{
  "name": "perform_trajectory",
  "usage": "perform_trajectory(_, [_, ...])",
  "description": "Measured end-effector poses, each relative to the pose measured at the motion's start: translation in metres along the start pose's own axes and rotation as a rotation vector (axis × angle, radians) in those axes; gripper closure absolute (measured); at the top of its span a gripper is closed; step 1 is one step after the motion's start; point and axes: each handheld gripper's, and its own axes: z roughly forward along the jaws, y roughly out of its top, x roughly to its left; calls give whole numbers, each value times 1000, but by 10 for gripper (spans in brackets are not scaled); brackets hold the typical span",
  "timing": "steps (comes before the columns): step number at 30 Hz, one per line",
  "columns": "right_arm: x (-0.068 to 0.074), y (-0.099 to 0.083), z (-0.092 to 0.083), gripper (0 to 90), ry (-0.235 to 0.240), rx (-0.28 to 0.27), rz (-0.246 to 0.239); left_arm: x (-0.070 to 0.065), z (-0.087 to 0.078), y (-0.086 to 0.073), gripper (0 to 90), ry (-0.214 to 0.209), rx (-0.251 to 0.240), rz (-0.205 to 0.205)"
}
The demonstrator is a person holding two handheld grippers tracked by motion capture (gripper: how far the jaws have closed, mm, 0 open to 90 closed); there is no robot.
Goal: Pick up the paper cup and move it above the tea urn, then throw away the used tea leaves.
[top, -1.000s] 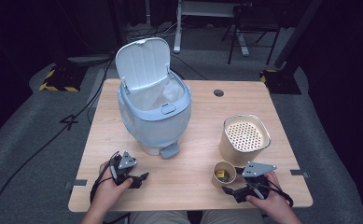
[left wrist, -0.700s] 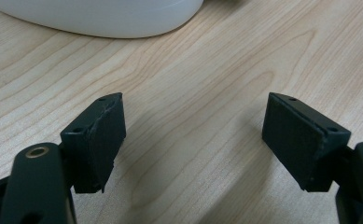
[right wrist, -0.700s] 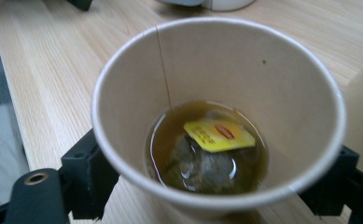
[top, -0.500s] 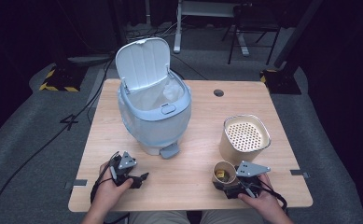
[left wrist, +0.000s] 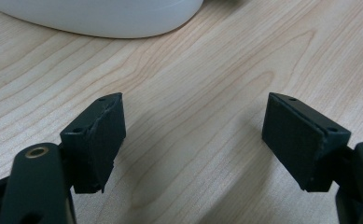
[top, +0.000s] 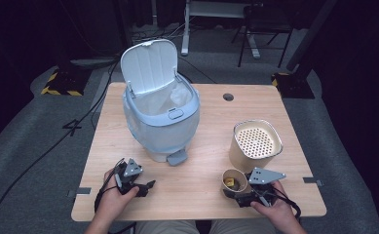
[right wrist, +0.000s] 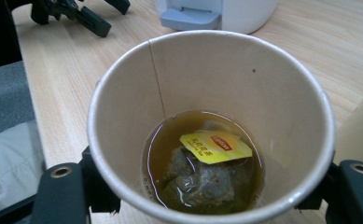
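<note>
Your right hand-held gripper had just closed on the small upright paper cup of tea | strainer canister stood just beyond it | left hand-held gripper gaped empty, farther off.

Dim rm: grey carpet floor, light wood table, desk legs behind.

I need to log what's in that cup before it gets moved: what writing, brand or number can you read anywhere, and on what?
"Lipton": red logo on the yellow tag of the tea bag lying in the tea inside the paper cup.
Small print beside that logo: too small to read.
Bin, strainer container, table: no writing visible.
</note>
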Motion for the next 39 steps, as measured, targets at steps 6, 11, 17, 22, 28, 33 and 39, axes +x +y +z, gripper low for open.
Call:
perform_trajectory(6, [6, 18, -17, 292, -9, 39, -23, 0, 0, 0, 222, 1, 0, 0])
perform_trajectory(11, [10, 32, -33, 292, 14, 43, -40, 0, 0, 0, 222, 0, -2, 0])
perform_trajectory(17, [8, 46, -50, 292, 9, 38, -41, 0, 0, 0, 220, 2, 0, -2])
perform_trajectory(22, [5, 58, -63, 292, -5, 36, -29, 1, 1, 1, 213, -7, 0, -1])
perform_trajectory(28, [-1, 73, -74, 292, -17, 8, -22, 1, 3, 3, 203, -6, 0, 1])
perform_trajectory(33, [-14, 92, -85, 292, -53, -1, -25, 1, 3, 3, 203, -5, 0, 2])
perform_trajectory(39, [-38, 109, -93, 293, -96, -13, -18, 1, 3, 3, 204, -5, 1, 3])
